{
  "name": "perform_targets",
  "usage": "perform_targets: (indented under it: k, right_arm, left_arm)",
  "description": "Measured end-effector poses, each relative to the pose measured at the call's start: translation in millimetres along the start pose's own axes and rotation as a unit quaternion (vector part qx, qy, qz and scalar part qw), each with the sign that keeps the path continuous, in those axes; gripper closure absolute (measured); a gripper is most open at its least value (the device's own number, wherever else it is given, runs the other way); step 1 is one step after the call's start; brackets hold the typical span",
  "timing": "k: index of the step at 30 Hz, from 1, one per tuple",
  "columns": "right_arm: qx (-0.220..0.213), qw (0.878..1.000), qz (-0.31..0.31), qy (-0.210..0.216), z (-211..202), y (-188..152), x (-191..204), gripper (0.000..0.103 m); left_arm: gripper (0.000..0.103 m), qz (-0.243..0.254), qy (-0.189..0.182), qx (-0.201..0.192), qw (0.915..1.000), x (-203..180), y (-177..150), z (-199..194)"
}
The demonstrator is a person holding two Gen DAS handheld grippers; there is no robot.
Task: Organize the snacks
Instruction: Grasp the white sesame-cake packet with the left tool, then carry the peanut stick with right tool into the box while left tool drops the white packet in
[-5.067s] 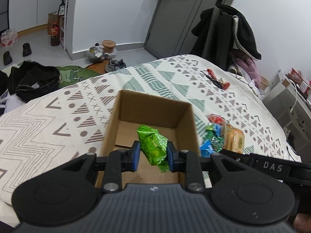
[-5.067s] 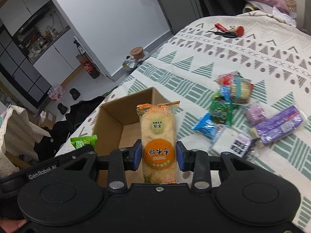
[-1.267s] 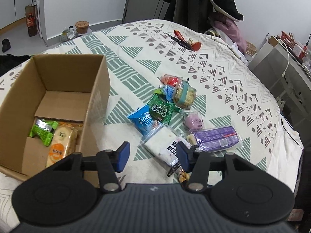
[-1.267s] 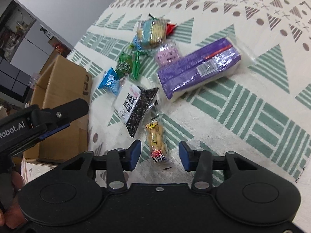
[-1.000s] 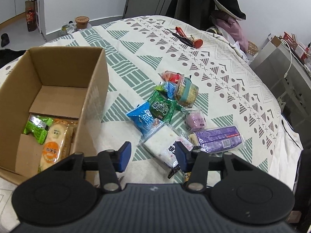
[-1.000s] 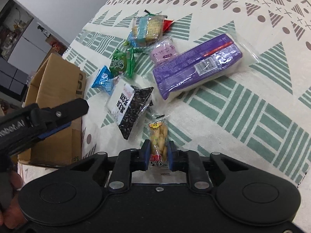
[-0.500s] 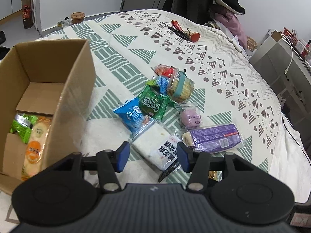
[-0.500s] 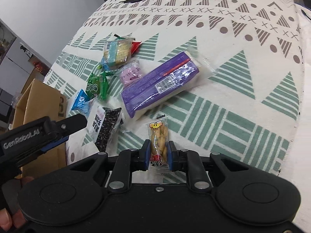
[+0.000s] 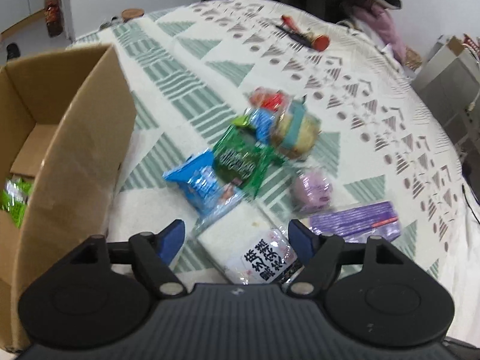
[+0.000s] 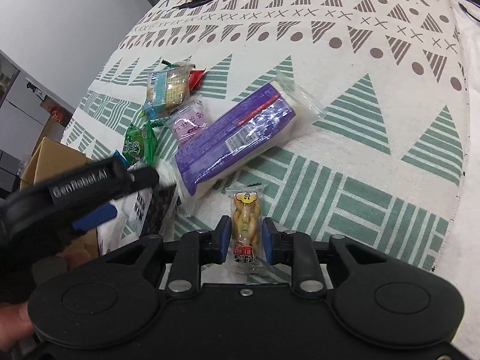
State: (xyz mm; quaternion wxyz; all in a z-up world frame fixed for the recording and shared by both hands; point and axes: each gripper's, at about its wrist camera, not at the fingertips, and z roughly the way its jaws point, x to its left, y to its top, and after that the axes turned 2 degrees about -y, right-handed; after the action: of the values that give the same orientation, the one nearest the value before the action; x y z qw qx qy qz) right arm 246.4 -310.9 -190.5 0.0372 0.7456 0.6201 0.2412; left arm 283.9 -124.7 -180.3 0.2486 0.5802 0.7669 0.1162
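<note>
At the far left stands the cardboard box (image 9: 75,138), open at the top, with a green packet (image 9: 12,198) just showing inside it. Just right of the box, the left gripper (image 9: 237,237) hangs over the white packet (image 9: 249,249) with black lettering, which lies on the patterned bedspread (image 9: 186,60). Its jaws are opening, standing wide to either side of the packet without touching it. The packet's long axis runs slantwise, from upper left down toward the lower right, so it sits askew to the jaws. My guess is that a close from here could catch a corner or only loose wrapper, and the packet might twist out. The blue bag (image 9: 198,183) lies just beyond and could be nudged.

Further right lie the green bag (image 9: 240,159), a pink bun (image 9: 312,189) and the long purple pack (image 9: 354,222).

In the right wrist view, the right gripper (image 10: 246,237) has its pads on a slim snack stick packet (image 10: 246,222), held just above the bedspread. Its jaws are opening slightly, though the pads still press the packet's sides. The packet's long axis points straight ahead along the fingers, cartoon face at the far end. The grip sits near its lower half on slippery film, so I judge it could slide out or droop on the way to the box.
</note>
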Motion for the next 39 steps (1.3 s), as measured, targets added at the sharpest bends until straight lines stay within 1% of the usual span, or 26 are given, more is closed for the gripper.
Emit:
perform_targets:
  k: [3,9,14,15,16,17,18,20,23,31,39]
  right_arm:
    - [-0.002,1.0,-0.001,-0.002,0,0,0,0.079]
    - [-0.002,1.0,-0.013,-0.007,0,-1,4,0.079]
    - [0.001,1.0,-0.025,-0.011,2,-1,7,0.077]
    - [0.002,1.0,-0.027,-0.011,2,0,8,0.077]
    - [0.002,0.999,-0.031,-0.013,3,-1,9,0.077]
    - [0.003,0.999,-0.035,-0.013,4,-1,9,0.082]
    - [0.004,0.999,-0.037,-0.013,3,-2,10,0.085]
    - [0.003,0.999,-0.041,-0.009,2,-2,11,0.086]
    - [-0.007,0.999,-0.044,0.003,-6,-2,14,0.086]
    - [-0.046,0.997,-0.046,0.031,-31,-2,23,0.086]
    - [-0.083,0.993,-0.062,0.057,-54,-6,51,0.086]
  left_arm:
    - [0.028,-0.003,0.008,0.015,0.9999,6,-5,3]
    - [0.028,0.006,0.008,0.011,0.9999,10,-14,-4]
    - [0.029,0.018,0.012,0.025,0.9995,8,-22,-3]
    - [0.031,0.019,0.011,0.025,0.9995,8,-23,-3]
    - [0.037,0.017,0.007,0.023,0.9996,9,-25,-4]
    - [0.042,0.015,0.004,0.02,0.9997,11,-26,-5]
    - [0.056,0.017,0.003,0.019,0.9997,12,-26,-7]
    - [0.057,0.02,0.0,0.02,0.9996,14,-25,-10]
    - [0.058,0.01,-0.007,0.018,0.9998,19,-25,-21]
    - [0.059,0.01,-0.022,-0.015,0.9996,27,-25,-66]
    - [0.059,0.009,-0.043,-0.053,0.9976,39,-18,-111]
